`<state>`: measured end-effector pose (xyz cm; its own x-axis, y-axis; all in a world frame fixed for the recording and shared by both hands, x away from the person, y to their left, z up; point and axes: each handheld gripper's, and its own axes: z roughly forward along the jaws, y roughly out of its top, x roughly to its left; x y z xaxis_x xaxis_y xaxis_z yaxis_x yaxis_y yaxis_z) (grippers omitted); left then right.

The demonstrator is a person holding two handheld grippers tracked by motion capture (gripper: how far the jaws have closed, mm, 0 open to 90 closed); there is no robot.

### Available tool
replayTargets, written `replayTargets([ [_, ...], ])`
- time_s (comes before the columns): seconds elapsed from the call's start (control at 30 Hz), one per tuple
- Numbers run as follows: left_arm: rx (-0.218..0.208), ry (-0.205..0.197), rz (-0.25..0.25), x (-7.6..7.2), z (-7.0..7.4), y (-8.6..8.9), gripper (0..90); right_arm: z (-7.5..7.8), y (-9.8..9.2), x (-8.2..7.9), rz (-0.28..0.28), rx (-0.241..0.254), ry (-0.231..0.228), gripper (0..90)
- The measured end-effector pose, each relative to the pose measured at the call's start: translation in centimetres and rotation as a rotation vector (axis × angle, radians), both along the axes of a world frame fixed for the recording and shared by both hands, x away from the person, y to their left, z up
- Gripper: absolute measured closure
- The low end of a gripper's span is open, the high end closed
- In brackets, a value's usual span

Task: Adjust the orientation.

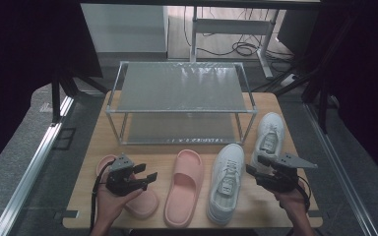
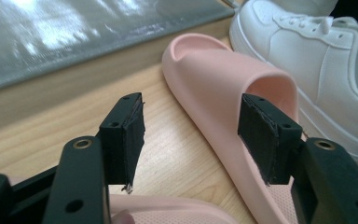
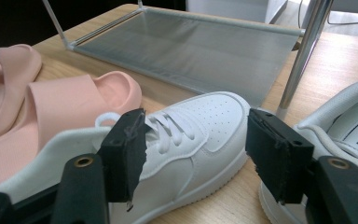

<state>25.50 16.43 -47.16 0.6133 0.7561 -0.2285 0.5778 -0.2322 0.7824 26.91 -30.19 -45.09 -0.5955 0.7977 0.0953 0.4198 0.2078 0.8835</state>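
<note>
Two pink slippers lie on the wooden table: one (image 1: 184,186) in the middle, the other (image 1: 140,202) at the front left, partly under my left hand. A white sneaker (image 1: 226,182) lies right of the middle slipper, and a second sneaker (image 1: 268,135) sits farther back right. My left gripper (image 1: 150,179) is open above the left slipper, its jaws pointing at the middle slipper (image 2: 223,88). My right gripper (image 1: 252,166) is open beside the near sneaker (image 3: 186,135), with nothing between the jaws; the second sneaker (image 3: 335,126) lies to its right.
A two-tier metal shoe rack (image 1: 179,88) with mesh shelves stands at the back of the table (image 1: 103,142). Its lower shelf (image 3: 191,51) lies just beyond the shoes. A rack leg (image 3: 303,51) stands near the sneakers. Metal rails flank the table.
</note>
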Motion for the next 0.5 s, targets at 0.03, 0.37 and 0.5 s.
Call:
replayTargets([
  [0.03, 0.003, 0.004, 0.003, 0.0, -0.1, -0.1, 41.6, -0.1, -0.2, 0.0, -0.001, -0.005, -0.008, 41.8],
  [0.37, 0.023, -0.002, -0.002, -0.7, -0.2, -0.7, 53.2, -1.0, -0.5, 0.4, 0.0, 0.043, -0.018, 44.3],
  [0.5, 0.037, -0.015, -0.012, -1.1, -0.1, -1.1, 70.9, -1.2, 0.1, 0.1, 0.008, 0.055, -0.008, 46.7],
])
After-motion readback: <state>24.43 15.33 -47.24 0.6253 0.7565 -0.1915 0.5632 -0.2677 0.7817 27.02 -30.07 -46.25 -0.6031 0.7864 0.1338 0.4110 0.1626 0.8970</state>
